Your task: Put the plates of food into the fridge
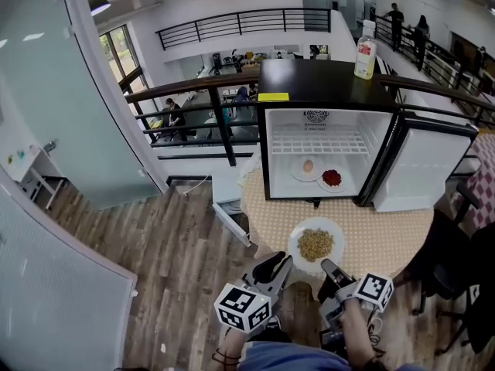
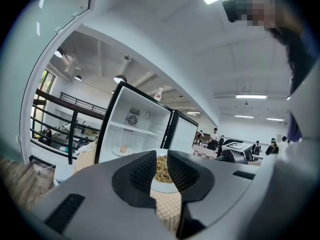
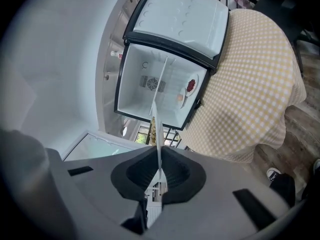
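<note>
Right gripper (image 3: 159,159): fingers (image 3: 176,176) together, clamped on the rim of the white plate (image 1: 293,246), which shows edge-on between them. Left gripper (image 2: 161,168): fingers (image 2: 142,171) slightly apart, nothing between the pads; the plate and its grain-like food (image 1: 315,243) show through the gap just beyond. The plate is over the near part of the round checked-cloth desk (image 1: 387,238), in front of the fridge; can't tell if it's lifted off the cloth. The black fridge (image 1: 325,79) stands open, door (image 1: 429,165) swung right. Inside on the floor: a plate with a pale round item (image 1: 308,165) and, just beside it, a plate with red food (image 1: 331,177). A bottle (image 1: 365,50) stands on top.
</note>
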`<state>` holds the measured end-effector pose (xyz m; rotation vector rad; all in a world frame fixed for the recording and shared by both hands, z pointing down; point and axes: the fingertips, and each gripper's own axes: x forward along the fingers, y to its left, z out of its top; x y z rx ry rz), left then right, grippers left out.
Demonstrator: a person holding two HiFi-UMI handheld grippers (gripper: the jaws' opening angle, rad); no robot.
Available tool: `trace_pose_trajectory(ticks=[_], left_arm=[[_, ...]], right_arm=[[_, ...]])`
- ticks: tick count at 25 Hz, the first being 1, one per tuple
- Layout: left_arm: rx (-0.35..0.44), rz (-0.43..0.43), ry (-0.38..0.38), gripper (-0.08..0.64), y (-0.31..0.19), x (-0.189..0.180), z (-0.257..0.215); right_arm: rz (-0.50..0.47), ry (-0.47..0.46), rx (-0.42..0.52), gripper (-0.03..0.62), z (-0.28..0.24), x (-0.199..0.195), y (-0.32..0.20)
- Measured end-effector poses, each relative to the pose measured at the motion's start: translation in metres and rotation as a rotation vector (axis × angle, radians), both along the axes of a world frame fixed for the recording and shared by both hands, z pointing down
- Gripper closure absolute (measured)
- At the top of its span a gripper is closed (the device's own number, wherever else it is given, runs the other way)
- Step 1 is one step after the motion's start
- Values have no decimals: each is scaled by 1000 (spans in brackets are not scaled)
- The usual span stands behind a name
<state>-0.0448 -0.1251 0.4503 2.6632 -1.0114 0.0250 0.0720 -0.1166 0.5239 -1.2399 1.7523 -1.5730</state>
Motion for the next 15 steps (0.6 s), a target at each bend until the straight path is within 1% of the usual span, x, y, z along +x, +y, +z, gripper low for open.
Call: trace_pose_trajectory(ticks=[5, 9, 15], left_arm=[[4, 43, 0, 485, -26, -21, 0], [-16, 55, 21, 485, -39, -29, 6], [-53, 79, 47, 485, -48, -29, 17]], right_arm=[[54, 0, 8, 566, -1, -17, -25], [80, 29, 8, 566, -4, -17, -35], [125, 36, -19, 566, -2, -10, -41]])
